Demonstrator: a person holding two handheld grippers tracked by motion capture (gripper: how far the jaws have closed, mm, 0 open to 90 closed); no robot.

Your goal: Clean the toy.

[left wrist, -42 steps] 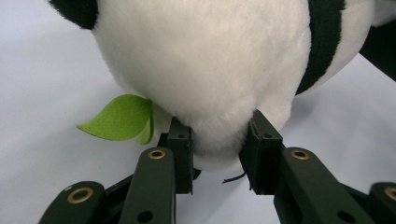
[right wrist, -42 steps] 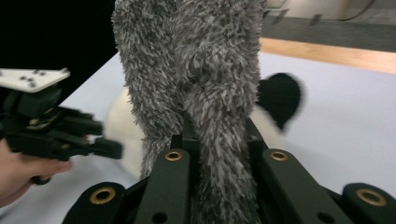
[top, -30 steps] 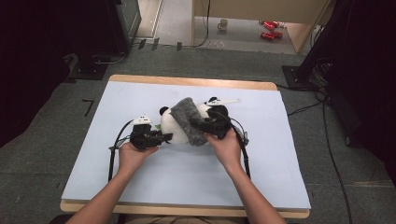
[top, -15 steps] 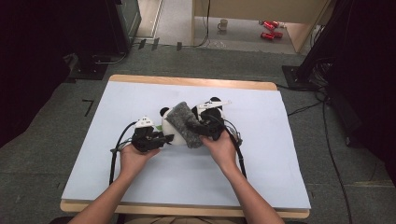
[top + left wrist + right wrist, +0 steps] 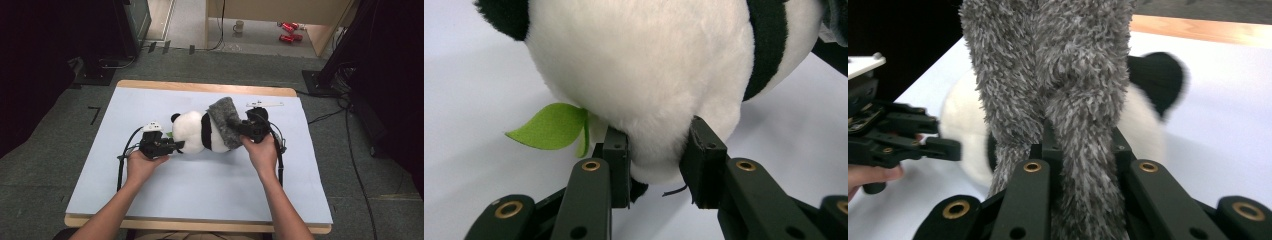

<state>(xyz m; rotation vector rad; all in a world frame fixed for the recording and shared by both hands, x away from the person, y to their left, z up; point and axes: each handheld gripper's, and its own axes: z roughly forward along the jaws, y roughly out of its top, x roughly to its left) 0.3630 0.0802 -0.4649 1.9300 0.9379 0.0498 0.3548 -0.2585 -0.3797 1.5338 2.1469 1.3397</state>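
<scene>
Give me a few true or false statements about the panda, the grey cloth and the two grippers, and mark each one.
1. The left gripper is shut on the panda. True.
2. The right gripper is open and holds nothing. False: its jaws pinch the grey cloth.
3. A green felt leaf sticks out beside the panda near the left gripper. True.
4. The panda stands upright on the table. False: in the high view it lies on its side.
5. The grey cloth lies flat on the table, apart from the panda. False: it is draped against the panda's right end, lifted by the right gripper.
</scene>
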